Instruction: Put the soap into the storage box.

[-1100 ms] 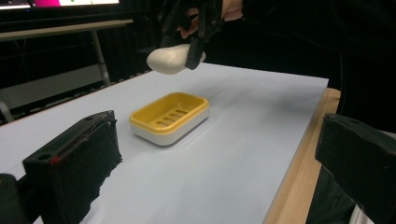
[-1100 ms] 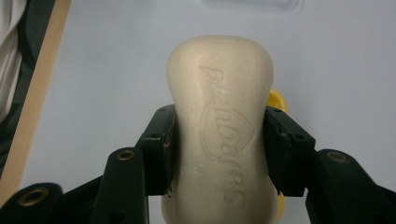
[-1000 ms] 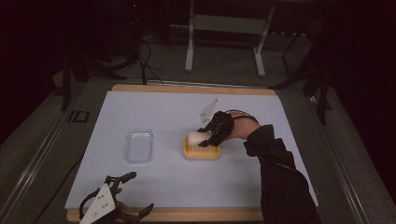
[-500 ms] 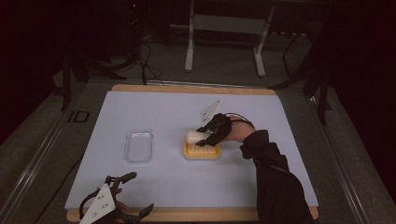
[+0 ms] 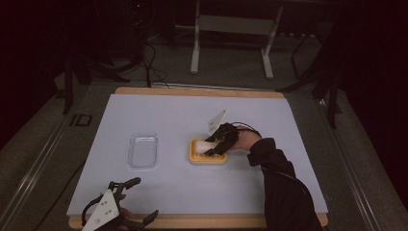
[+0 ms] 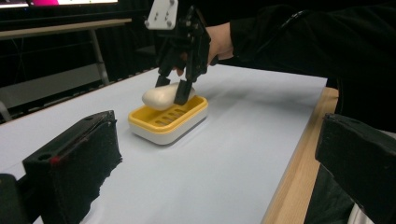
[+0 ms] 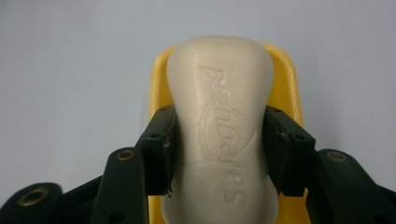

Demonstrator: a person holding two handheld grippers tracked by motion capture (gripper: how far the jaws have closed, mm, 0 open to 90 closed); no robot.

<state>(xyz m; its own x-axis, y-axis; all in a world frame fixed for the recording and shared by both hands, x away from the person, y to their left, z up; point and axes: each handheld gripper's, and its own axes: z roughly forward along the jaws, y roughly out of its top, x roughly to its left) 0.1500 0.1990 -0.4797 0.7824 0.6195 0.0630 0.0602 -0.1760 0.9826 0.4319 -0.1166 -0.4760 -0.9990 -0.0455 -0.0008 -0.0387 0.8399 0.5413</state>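
A white bar of soap [image 7: 222, 135] is clamped across its width by my right gripper [image 7: 219, 154], whose jaws press on both its sides. In the left gripper view the soap bar [image 6: 161, 95] hangs tilted just over the yellow soap dish [image 6: 166, 122], its lower end at or near the dish's slotted floor. From the high view the right gripper [image 5: 215, 144] is over the yellow dish [image 5: 195, 155] at mid-table. My left gripper [image 5: 137, 198] rests at the table's front left edge, jaws wide apart with nothing between them.
A clear plastic lid or tray [image 5: 143, 150] lies on the pale blue mat left of the dish. The wooden table edge [image 5: 216, 220] runs along the front. A metal stand [image 5: 231, 24] rises behind the table in the dark.
The right gripper has come down with the soap toward the yellow dish. The left gripper has stayed where it was.
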